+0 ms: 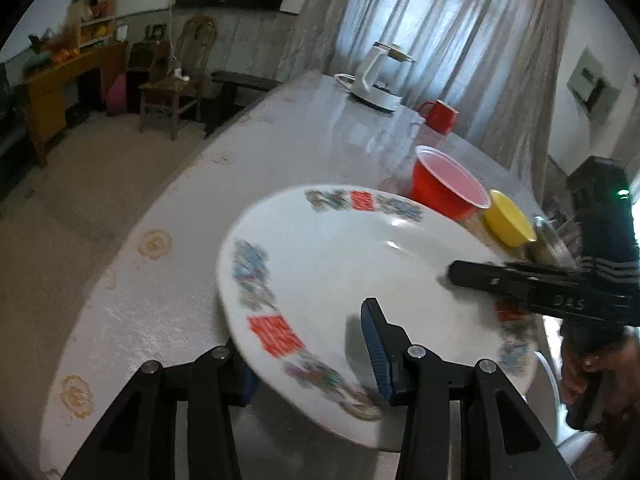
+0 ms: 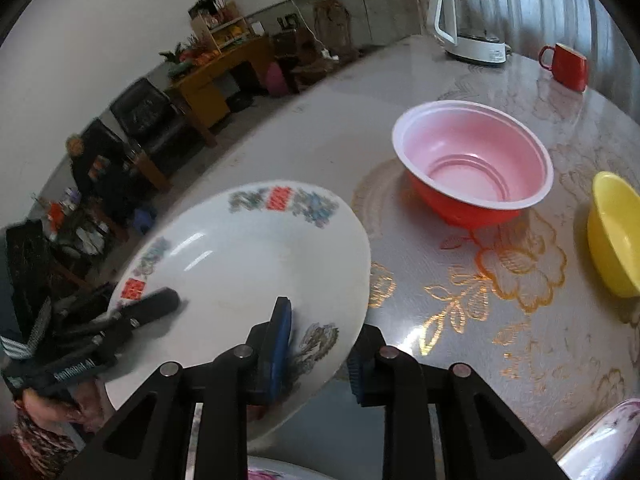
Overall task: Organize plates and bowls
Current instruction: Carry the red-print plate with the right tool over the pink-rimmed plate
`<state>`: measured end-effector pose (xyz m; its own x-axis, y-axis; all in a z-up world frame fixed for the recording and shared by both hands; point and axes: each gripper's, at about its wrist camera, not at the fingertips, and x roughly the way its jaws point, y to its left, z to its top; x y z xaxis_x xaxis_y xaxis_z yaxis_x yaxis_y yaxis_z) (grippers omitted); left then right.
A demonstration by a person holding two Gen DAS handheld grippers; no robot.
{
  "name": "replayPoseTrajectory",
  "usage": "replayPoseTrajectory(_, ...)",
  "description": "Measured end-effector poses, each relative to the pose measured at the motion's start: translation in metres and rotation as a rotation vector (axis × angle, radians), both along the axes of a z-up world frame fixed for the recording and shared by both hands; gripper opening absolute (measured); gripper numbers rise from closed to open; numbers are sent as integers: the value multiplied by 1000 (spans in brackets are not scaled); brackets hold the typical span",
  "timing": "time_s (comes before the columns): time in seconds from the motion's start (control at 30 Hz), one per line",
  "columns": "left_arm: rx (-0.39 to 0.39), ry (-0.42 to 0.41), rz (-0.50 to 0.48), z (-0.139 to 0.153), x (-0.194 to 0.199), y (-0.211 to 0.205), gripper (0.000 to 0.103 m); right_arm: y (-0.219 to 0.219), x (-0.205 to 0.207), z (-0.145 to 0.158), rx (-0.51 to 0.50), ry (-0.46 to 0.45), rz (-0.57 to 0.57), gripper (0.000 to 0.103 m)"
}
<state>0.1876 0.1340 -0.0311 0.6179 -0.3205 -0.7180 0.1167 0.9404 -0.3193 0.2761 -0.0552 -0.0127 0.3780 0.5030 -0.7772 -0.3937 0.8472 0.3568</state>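
Glossy white round plate, floral rim, pinched by my left fingers and right fingers; red plastic bowl beyond on desk.

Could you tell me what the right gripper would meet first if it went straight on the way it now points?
The right gripper already clamps the white plate's rim; pushed onward, it would probably meet the patterned tabletop short of the red bowl, though depth is unclear.

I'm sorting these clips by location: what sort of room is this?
Probably a lived-in home dining or living room: a cloth-covered table with an electric kettle, a wooden chair, and window curtains.
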Motion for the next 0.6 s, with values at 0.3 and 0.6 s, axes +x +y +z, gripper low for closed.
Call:
replayPoseTrajectory(0.3, 49, -13, -10, -8, -2, -10, 46, 2, -11, -4, -49, -15, 16, 25)
replayPoseTrajectory(0.6, 43, -36, -3, -2, -9, -14, 46, -13, -28, 2, -35, -49, 10, 26)
